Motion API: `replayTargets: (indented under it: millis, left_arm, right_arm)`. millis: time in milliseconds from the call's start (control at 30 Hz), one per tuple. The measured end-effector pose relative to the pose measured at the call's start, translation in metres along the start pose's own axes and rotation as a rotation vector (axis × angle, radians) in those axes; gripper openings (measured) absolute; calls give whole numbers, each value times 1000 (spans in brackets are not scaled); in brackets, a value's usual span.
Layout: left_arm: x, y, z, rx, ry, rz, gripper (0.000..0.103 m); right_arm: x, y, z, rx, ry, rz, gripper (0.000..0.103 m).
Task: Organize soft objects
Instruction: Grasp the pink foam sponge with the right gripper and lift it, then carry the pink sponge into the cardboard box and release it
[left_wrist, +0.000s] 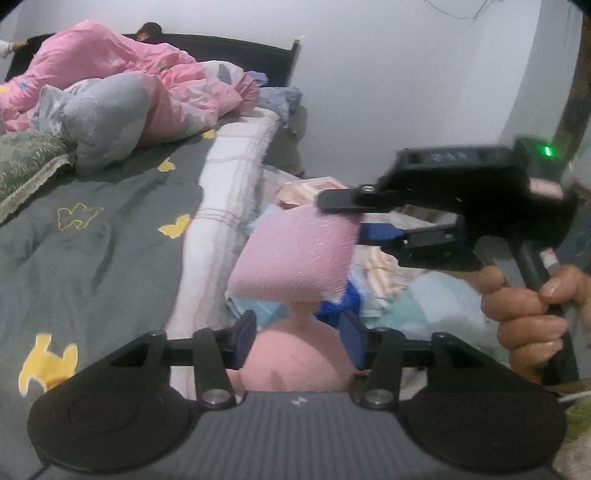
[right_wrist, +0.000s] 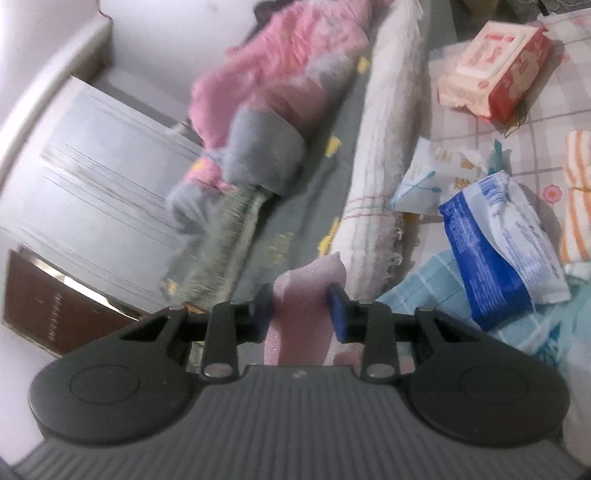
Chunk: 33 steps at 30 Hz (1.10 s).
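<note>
A pink textured cloth (left_wrist: 295, 254) hangs in the air beside the bed, stretched between both grippers. In the left wrist view my left gripper (left_wrist: 299, 332) is shut on its bunched lower end, blue pads pressing both sides. The right gripper (left_wrist: 351, 218) comes in from the right, held by a hand (left_wrist: 524, 314), and pinches the cloth's upper right edge. In the right wrist view the same pink cloth (right_wrist: 306, 295) runs as a narrow strip between the pads of my right gripper (right_wrist: 301, 306), which is shut on it.
A bed with a dark grey cover (left_wrist: 110, 240), a heaped pink quilt (left_wrist: 110, 62) and a rolled white blanket (left_wrist: 229, 184) lies on the left. On the floor are a red-and-white wipes pack (right_wrist: 495, 70), a blue pack (right_wrist: 491, 251), a light blue checked towel (right_wrist: 424, 291) and an orange striped cloth (right_wrist: 576, 206).
</note>
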<state>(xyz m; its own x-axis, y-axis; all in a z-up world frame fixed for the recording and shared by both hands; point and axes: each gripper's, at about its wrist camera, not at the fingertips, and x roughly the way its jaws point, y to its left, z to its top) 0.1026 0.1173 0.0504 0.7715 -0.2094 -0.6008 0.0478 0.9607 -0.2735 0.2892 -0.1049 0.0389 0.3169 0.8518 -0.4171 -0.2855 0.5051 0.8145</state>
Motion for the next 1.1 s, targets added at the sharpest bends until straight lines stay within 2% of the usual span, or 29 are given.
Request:
replayTargets:
  millis: [133, 300, 367, 467, 567, 600, 633, 700, 867, 1033, 1100]
  left_arm:
    - [-12, 4, -12, -63, 16, -65, 55]
    - [7, 4, -24, -123, 75, -77, 54]
    - [12, 4, -25, -141, 85, -96, 54]
    - [12, 4, -22, -139, 63, -106, 54]
    - [20, 2, -18, -103, 41, -66, 53]
    - [26, 2, -16, -87, 47, -40, 49]
    - [31, 2, -15, -75, 54, -27, 50]
    - [38, 3, -13, -67, 57, -34, 49]
    - [42, 3, -11, -48, 61, -47, 49]
    - [42, 5, -9, -39, 55, -50, 49]
    - [42, 4, -8, -30, 48, -46, 45]
  right_arm:
    - [-27, -23, -34, 44, -2, 0, 30]
    - [-28, -62, -72, 152, 22, -17, 29]
    - [-28, -68, -78, 157, 28, -13, 29]
    - [-28, -68, -79, 139, 39, -9, 29]
    - [-27, -69, -75, 129, 62, -7, 29]
    - [-26, -68, -73, 123, 67, -8, 29]
    - [-26, -67, -72, 112, 67, -19, 30]
    - [-26, -64, -68, 77, 60, -50, 31]
    - [-28, -70, -57, 96, 11, -33, 35]
    - [-12, -72, -52, 94, 18, -20, 39]
    - [-10, -69, -52, 82, 18, -21, 39]
